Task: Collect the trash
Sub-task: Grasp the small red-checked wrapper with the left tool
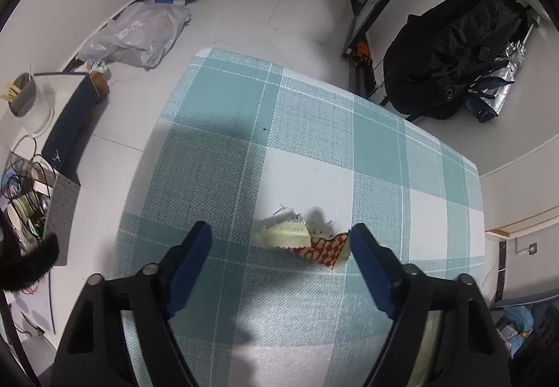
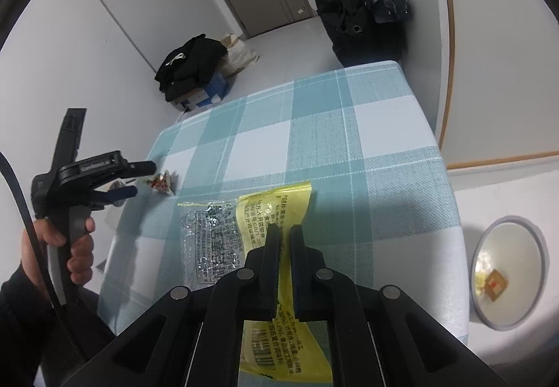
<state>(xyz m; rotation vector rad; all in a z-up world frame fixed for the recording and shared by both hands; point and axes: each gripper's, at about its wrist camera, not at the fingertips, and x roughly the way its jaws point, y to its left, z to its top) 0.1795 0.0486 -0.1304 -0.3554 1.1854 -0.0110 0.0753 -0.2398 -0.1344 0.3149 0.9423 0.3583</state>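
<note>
Checked teal-and-white cloth covers the table (image 1: 314, 114), which stands on a pale tiled floor with dark bags and a box along the walls.

Left side first. In the left wrist view, the left gripper (image 1: 281, 240) points steeply down at the cloth with its jaws standing apart and pressing on nothing. The crumpled wrapper (image 1: 307, 238), cream at one end and red-patterned at the other, lies flat on the table in the lower centre of the frame, between the two blue pads (image 1: 190, 257) and nearer the right-hand one, whose tip appears to touch or almost touch the red end. Its long axis runs roughly left to right across the frame, in line with the gap between the jaws rather than across it; the red end points lower right. In the right wrist view this same wrapper (image 2: 161, 182) sits at mid-left, just beyond the left gripper's tips. The left hand (image 2: 75, 247) is clearly the nearer one to it.

Right side. The right gripper (image 2: 285, 229) has its jaws closed on a yellow printed packet (image 2: 279, 212), which extends forward from the tips toward upper centre and trails back beneath them. Beside it, to the left, is a clear printed bag (image 2: 209, 243). A grey bin (image 2: 508, 271) stands on the floor at lower right, well apart from the wrapper.

Judgement: closing along the wrapper's length would likely crumple it inward.
</note>
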